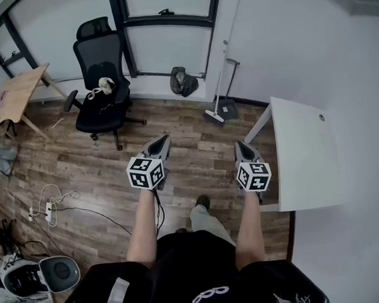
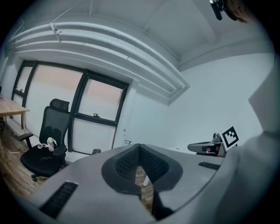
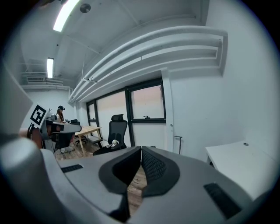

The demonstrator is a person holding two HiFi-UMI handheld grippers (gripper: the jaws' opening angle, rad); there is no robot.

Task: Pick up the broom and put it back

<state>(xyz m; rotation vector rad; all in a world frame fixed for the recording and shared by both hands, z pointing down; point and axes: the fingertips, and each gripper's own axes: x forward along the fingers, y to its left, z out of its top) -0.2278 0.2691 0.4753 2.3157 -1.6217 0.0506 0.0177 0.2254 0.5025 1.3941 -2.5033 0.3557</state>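
- Both grippers are held out ahead of us in the lower middle of the head view, pointing toward the far wall and only slightly downward.
- The left gripper [image 1: 164, 140] has its 2 jaws together at the tips with nothing between the pads.
- The right gripper [image 1: 241, 145] is also closed and empty, its ribbed pads meeting along 1 line.
- The broom [image 1: 213, 116] stands in the upper middle of the head view. Its pale head rests on the wood floor [image 1: 189, 154] and its thin handle leans against the white wall.
- A dark dustpan [image 1: 229, 107] sits just to the right of the broom head, touching it or nearly so.
- The broom's long axis is close to upright, with the top tipped a little toward the right of the frame.
- We judge that the broom lies straight ahead and well apart from both grippers. It falls between their 2 lines and somewhat closer to the right one.
- The white table [image 1: 304, 154] flanks the right gripper at the frame's right edge, so that side has less room.
- The office chair [image 1: 100, 82] stands at upper left, well clear of the path.
- We judge the pick-up not yet begun. The jaws would need to part before closing across the near-vertical handle.
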